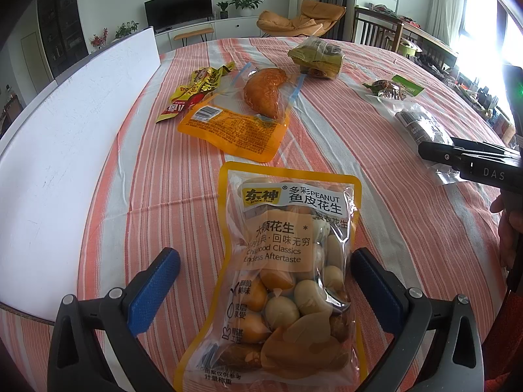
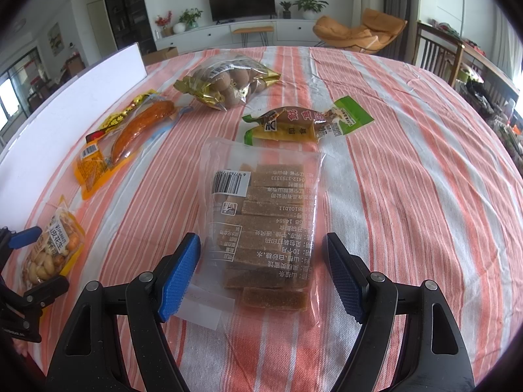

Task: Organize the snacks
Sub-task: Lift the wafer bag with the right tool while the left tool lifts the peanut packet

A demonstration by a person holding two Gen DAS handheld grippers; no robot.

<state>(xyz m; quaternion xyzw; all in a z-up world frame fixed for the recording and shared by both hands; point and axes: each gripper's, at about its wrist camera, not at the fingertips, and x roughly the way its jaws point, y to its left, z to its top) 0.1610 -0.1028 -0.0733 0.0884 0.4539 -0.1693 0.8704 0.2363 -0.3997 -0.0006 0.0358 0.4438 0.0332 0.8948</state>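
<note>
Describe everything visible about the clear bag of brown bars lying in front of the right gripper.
The clear bag of brown bars is a transparent plastic pouch holding rectangular, grainy brown blocks stacked in rows. Its printed side faces up: a white barcode label near the far left corner and dark text over the blocks, reading upside down from this view. It lies flat on the striped tablecloth, lengthwise between the jaws of the right gripper, which stand wide open, the blue pads not pressing on it. A white sealed flap sits at its near end.
</note>
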